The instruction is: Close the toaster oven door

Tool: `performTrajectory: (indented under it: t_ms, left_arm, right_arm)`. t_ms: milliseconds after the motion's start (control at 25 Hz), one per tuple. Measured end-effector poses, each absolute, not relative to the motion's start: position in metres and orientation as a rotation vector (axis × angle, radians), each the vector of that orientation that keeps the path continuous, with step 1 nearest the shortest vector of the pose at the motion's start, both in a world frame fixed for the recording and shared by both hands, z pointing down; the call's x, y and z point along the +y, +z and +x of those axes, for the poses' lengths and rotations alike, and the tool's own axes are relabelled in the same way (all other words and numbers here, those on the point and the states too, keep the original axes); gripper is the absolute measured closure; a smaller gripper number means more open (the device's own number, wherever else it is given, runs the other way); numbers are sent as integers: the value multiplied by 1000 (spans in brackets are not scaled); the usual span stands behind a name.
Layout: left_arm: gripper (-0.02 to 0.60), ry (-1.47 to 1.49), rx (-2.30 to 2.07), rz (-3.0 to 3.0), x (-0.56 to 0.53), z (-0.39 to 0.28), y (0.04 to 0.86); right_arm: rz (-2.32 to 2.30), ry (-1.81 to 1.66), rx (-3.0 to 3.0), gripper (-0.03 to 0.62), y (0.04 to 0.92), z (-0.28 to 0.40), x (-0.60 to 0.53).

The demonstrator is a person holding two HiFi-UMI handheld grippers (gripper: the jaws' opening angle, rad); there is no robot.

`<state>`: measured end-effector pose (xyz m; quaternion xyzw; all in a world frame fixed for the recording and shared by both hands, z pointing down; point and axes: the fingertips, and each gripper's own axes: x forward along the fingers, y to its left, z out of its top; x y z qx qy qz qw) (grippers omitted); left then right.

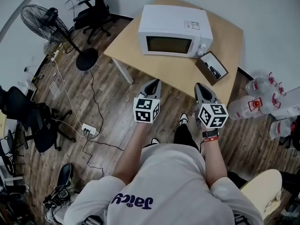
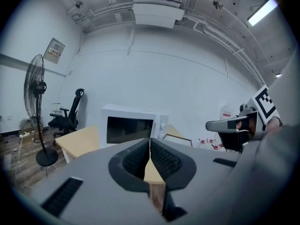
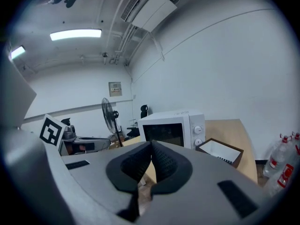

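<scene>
The white toaster oven [image 1: 173, 29] stands on a light wooden table [image 1: 136, 50] with its dark glass door shut flat against its front. It also shows in the left gripper view [image 2: 131, 128] and the right gripper view [image 3: 173, 128]. My left gripper [image 1: 152, 84] hovers over the floor just short of the table's near edge, its jaws [image 2: 150, 142] shut with nothing between them. My right gripper [image 1: 202, 89] is level beside it at the table edge, also shut and empty [image 3: 151, 146]. Both point toward the oven and are well apart from it.
A brown open box [image 1: 212, 68] sits on the table to the right of the oven. Several water bottles [image 1: 262, 97] lie on the floor at the right. A standing fan [image 1: 42, 18], office chairs [image 1: 93, 8] and a power strip with cables [image 1: 88, 130] are at the left.
</scene>
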<state>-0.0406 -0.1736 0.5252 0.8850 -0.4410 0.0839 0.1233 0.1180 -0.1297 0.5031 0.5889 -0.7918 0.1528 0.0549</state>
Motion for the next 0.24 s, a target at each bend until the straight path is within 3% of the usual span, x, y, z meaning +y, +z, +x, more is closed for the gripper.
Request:
performTrajectory:
  t_ms: [240]
  left_arm:
    - [558, 415, -1305, 2432, -177, -103, 611]
  right_arm:
    - [1440, 325, -2353, 580, 542, 100, -135]
